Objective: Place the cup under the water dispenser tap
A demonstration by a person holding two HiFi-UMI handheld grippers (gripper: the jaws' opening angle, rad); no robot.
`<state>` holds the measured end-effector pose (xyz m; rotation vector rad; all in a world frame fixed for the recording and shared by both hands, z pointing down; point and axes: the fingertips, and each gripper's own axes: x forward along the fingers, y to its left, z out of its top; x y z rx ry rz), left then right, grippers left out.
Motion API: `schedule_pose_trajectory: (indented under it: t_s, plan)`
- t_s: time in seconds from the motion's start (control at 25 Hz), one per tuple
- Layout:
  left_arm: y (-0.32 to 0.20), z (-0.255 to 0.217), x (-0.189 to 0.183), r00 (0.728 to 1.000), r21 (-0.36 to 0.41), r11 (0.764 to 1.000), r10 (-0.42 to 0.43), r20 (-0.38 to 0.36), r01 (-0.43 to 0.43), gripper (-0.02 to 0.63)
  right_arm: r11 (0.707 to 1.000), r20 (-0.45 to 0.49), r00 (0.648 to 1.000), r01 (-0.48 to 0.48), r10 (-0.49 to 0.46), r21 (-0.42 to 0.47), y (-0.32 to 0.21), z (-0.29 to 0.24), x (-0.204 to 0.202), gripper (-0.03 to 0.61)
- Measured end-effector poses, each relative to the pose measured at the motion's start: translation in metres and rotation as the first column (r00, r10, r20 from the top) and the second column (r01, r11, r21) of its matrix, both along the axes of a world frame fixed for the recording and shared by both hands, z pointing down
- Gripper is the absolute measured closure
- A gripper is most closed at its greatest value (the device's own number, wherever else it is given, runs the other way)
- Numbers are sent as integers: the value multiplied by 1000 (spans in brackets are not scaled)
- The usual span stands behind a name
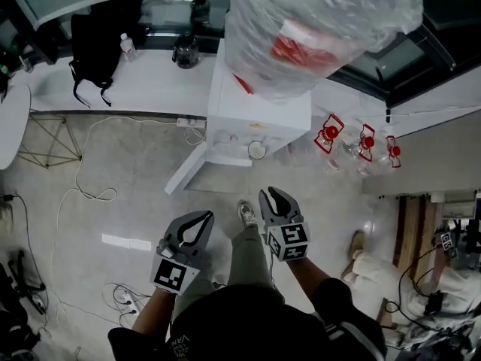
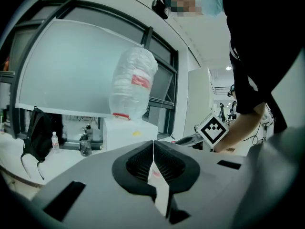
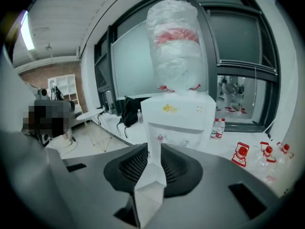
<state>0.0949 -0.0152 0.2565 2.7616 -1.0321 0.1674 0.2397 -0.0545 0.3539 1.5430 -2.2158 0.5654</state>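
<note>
Nearest the person, both grippers hang low over the floor (image 1: 135,194), well short of the dispenser. On the left, the left gripper (image 1: 204,218) has its jaws pressed together with nothing between them. Just to its right and a little farther out, the right gripper (image 1: 272,192) shows a narrow gap between its jaws, so it is released and likewise empty. Farther on, straight ahead of the right gripper and well apart from it, stands the white water dispenser (image 1: 259,104) with its plastic-wrapped bottle (image 1: 316,28) on top. In its front recess sits a round rim that reads as the cup (image 1: 257,150), upright with its mouth up. The cup lies dead ahead of the right gripper and to the far right of the left one, so the right gripper is the nearer. It appears already set in the recess, but whether it stands squarely below a tap cannot be told from above. Any correction would likely be a straight forward reach by the right gripper.
</note>
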Motion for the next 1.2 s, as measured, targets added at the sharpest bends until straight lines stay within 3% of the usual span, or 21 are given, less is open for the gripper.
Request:
schedule_pose_trajectory:
  t_s: [0.28, 0.48, 0.76, 1.2]
  plan:
    - [28, -37, -6, 1000, 29, 999, 18, 23, -19, 594, 990, 111, 989, -111, 101, 83, 46, -60, 0, 507]
    - [45, -59, -17, 1000, 64, 998, 9, 28, -11, 594, 977, 134, 980, -167, 149, 133, 73, -96, 7, 518]
    - [77, -83, -31, 999, 107, 994, 14, 29, -17, 594, 968, 130, 983, -154, 130, 196, 115, -136, -3, 526]
    - [117, -95, -50, 998, 138, 990, 26, 49, -33, 594, 966, 165, 982, -132, 96, 224, 167, -159, -34, 534]
